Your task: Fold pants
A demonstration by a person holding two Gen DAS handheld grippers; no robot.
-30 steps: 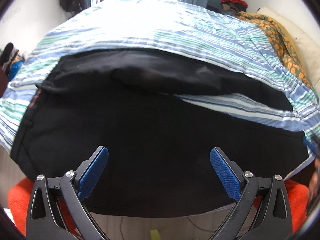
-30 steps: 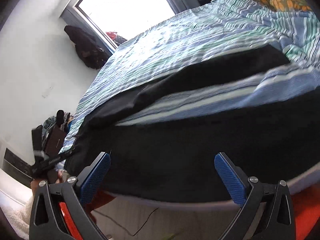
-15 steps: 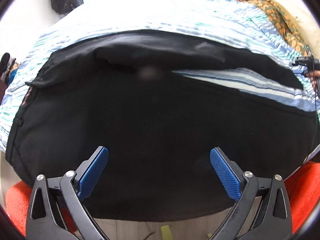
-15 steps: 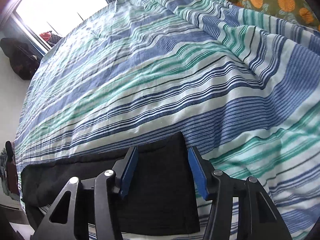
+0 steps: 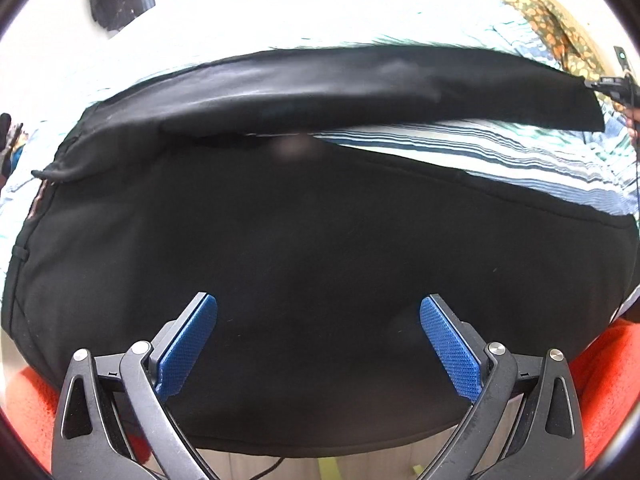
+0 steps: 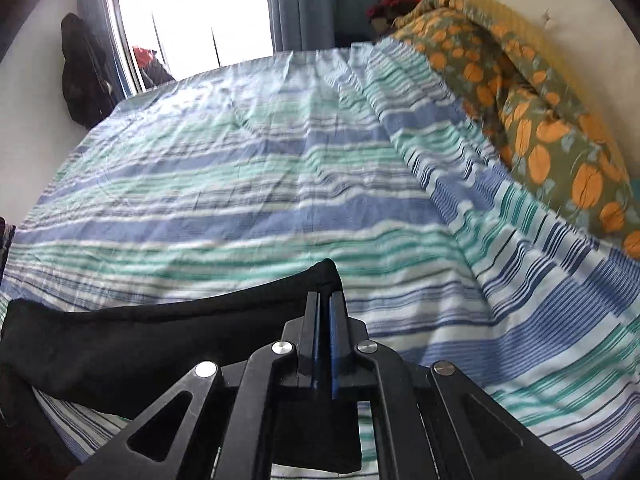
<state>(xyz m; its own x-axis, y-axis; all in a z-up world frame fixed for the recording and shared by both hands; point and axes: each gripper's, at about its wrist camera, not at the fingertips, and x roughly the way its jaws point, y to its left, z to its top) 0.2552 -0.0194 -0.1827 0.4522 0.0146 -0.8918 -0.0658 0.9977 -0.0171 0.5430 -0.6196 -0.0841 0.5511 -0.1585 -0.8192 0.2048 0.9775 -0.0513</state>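
Black pants (image 5: 320,264) lie spread across the near edge of the bed (image 6: 260,184), on a blue, green and white striped sheet (image 6: 280,216). The near leg fills most of the left wrist view, dark and flat, its lower edge hanging over the side of the bed.

The left tongs (image 5: 318,332) hover low over that near leg, jaws spread wide, blue pads (image 5: 188,344) well apart and gripping nothing. Orange fabric (image 5: 612,380) shows beneath the bed edge on both sides.

The far leg (image 5: 360,92) stretches as a long band above the near one, with a strip of sheet showing between the two on the right. Its right end rises to a corner, and there, at the edge of the left wrist view, the right tongs (image 5: 612,90) meet it.

From the right wrist view, the right tongs (image 6: 325,328) are clenched tight, pads pressed together on the leg's hem (image 6: 324,276). The cloth peaks just ahead of the fingertips and trails away to the left in a dark sweep (image 6: 140,336) over the sheet.

Beyond, a quilt (image 6: 540,120) with orange print is bunched along the bed's right side. A window (image 6: 192,16) glares bright at the back, curtains (image 6: 304,0) beside it, and a dark bag (image 6: 84,76) hangs on the wall at left.
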